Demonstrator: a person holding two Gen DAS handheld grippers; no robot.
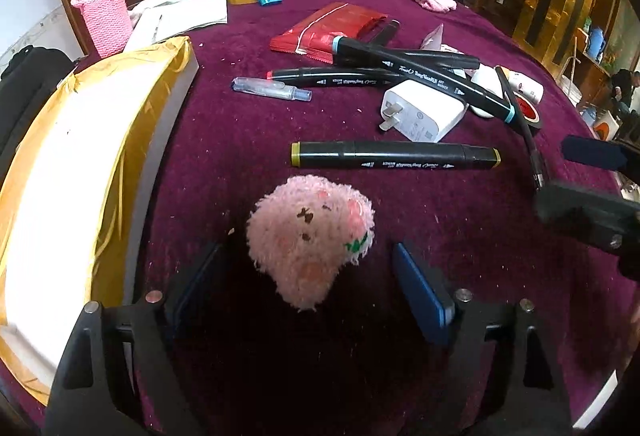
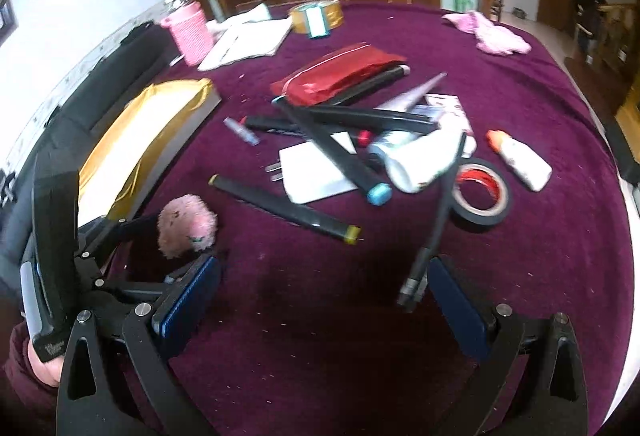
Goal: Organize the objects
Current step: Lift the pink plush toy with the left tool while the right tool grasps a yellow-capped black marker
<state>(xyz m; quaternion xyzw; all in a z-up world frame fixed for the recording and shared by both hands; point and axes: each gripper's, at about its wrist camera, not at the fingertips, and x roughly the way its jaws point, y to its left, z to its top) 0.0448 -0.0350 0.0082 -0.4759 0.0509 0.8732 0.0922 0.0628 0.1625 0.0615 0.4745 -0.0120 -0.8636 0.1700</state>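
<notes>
Pink plush toy (image 1: 310,242) sits between the spread fingers of the left gripper (image 1: 308,276), pads not touching, just right of the yellow-taped box (image 1: 92,140). Centre before squeezing (fluff compresses). Right gripper (image 2: 324,296) wide, empty.

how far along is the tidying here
Early. Nothing looks put away: the box shows nothing inside. In hand: the left tool is open around the pink plush toy; the right tool is open and empty. Left: markers, charger, tape and bottle.
</notes>
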